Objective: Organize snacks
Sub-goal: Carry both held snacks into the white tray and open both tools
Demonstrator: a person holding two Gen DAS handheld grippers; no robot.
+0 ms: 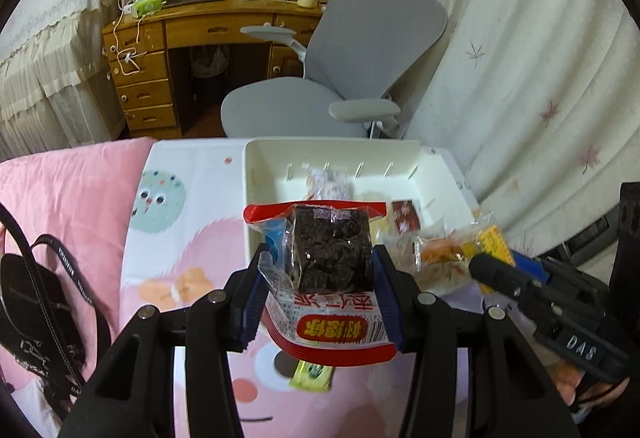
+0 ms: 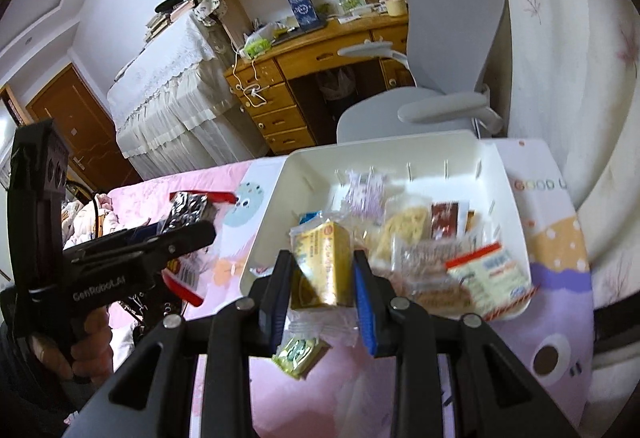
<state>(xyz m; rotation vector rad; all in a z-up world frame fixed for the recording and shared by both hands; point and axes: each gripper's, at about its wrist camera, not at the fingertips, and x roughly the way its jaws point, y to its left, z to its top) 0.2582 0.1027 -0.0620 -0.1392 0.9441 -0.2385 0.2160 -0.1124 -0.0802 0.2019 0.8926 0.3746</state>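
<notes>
The left gripper [image 1: 318, 270] is clamped, jaws part closed, on a red-edged clear packet [image 1: 326, 278] holding a dark block, lifted just in front of the white bin [image 1: 256, 174] where other snacks already lie. The right gripper [image 2: 320, 290] pinches a small yellow packet [image 2: 322, 266] by its sides, over the bin's near rim. Both look light, with slippery, crinkly film, so gripping across the firm filling seems safer than the loose sealed edges
</notes>
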